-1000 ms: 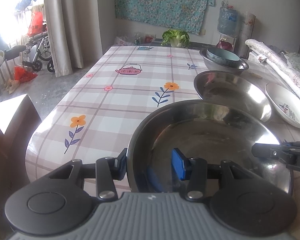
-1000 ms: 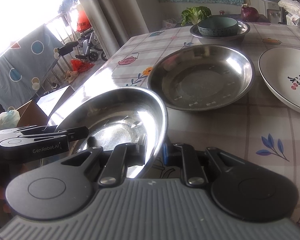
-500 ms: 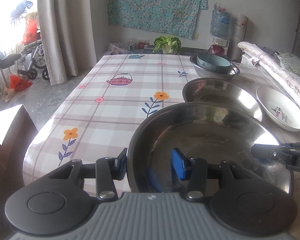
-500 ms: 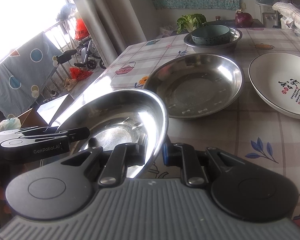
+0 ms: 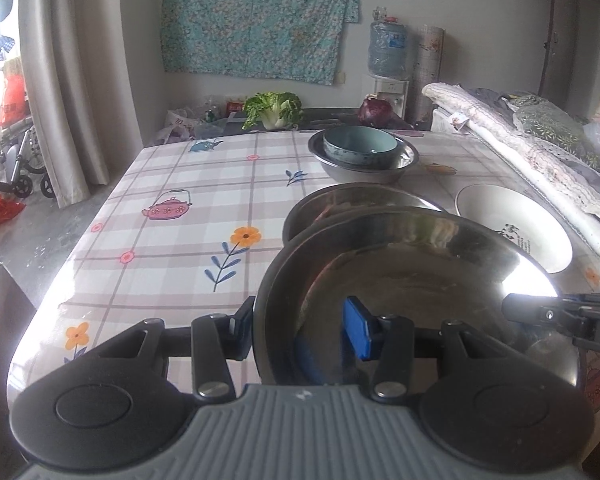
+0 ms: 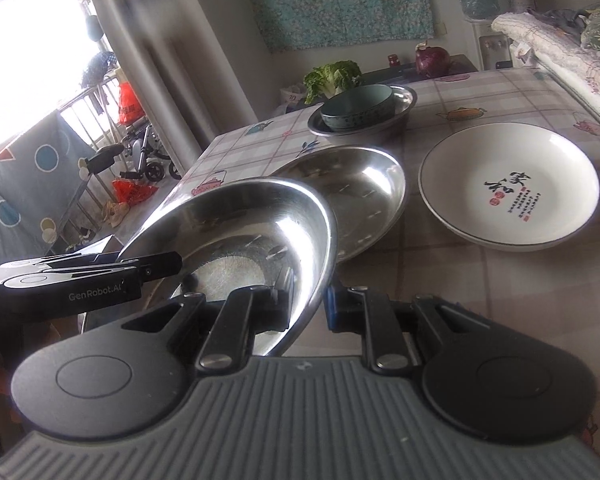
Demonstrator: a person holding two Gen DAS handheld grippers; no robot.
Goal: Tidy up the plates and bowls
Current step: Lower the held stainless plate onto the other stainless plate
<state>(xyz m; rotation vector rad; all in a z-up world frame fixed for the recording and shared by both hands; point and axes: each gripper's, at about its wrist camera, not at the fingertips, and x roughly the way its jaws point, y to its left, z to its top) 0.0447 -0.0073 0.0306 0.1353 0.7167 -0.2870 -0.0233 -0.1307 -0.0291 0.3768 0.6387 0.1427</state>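
Two steel plates (image 6: 260, 236) over checked tablecloth (image 5: 172, 216)

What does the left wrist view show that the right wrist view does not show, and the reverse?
Only the left wrist view: the table's bare left half with the pink teapot print and orange flower print.

Only the right wrist view: the whole white plate with its printed characters, and the balcony railing with the hanging circle-patterned cloth.

Both: the held steel plate, gripped at opposite rims by the left gripper and right gripper; the second steel plate on the table; the teal bowl in the steel basin; the leafy cabbage and purple cabbage.
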